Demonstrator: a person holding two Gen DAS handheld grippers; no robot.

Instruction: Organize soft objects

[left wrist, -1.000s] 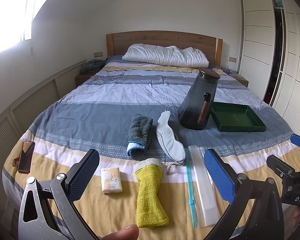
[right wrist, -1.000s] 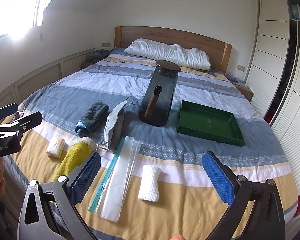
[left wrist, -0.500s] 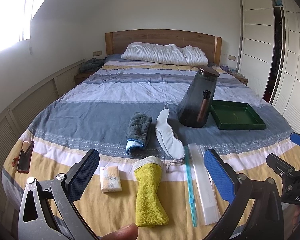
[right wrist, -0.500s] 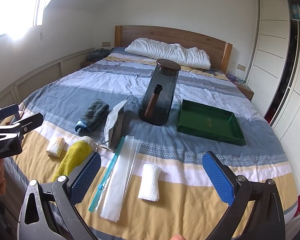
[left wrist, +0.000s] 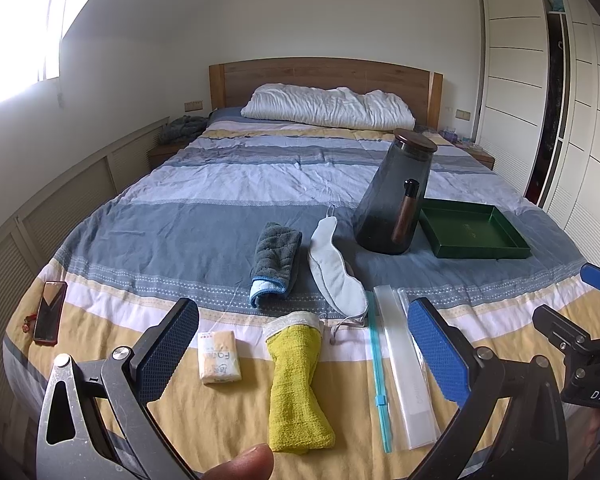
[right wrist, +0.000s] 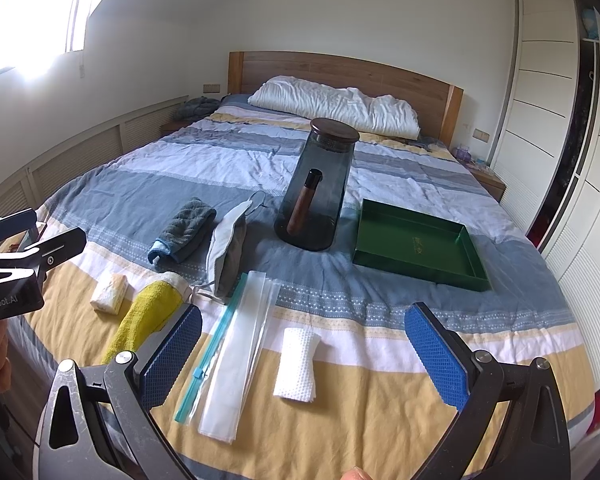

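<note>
Fingers (left wrist: 436,350) spread wide as before; yellow towel (left wrist: 298,384) unmoved.

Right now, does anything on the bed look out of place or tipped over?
Nothing is spilled or damaged. The dark glass jar stands on the soft quilt and appears to lean in the left view, though fisheye distortion may cause that. A phone lies near the quilt's left edge, apart from the soft items.

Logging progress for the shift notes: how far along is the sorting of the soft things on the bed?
Nothing looks done: the green tray is empty and the zip bag lies flat. Nothing in hand; both grippers' jaws are open. Left: yellow towel, grey cloth, eye mask, tissue pack, white cloth.
</note>
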